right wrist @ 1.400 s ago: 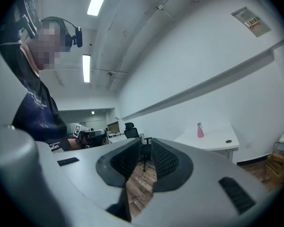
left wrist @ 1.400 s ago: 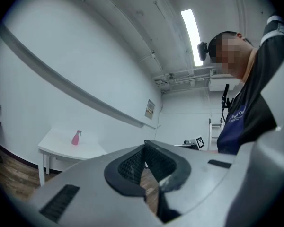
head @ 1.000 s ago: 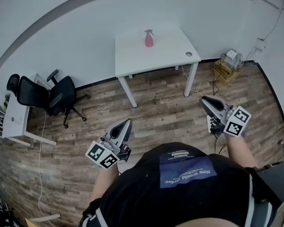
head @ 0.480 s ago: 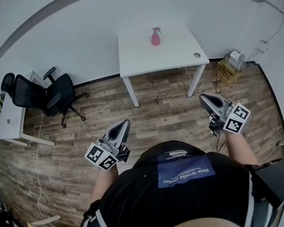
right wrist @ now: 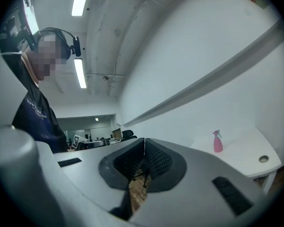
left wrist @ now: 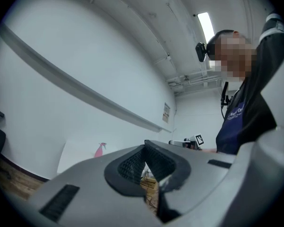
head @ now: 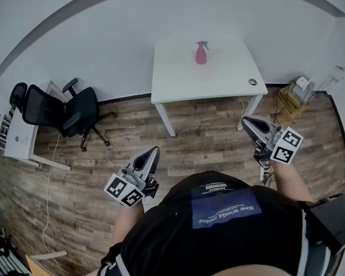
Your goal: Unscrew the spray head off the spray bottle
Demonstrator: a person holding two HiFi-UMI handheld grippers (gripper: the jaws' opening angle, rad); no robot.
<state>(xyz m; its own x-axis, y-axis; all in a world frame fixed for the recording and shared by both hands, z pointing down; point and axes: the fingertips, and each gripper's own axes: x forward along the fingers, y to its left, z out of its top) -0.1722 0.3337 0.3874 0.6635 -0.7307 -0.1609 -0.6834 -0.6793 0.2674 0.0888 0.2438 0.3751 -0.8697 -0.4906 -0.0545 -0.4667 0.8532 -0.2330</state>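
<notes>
Pink spray bottle (head: 201,55) stands on the white bench (head: 224,76), spray head (head: 202,43) fitted, well apart from the left gripper (head: 154,150) and right gripper (head: 245,120), both clenched on nothing. No task step is yet begun.

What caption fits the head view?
Person, left gripper and right gripper shut, faces a white table with a pink spray bottle.
</notes>
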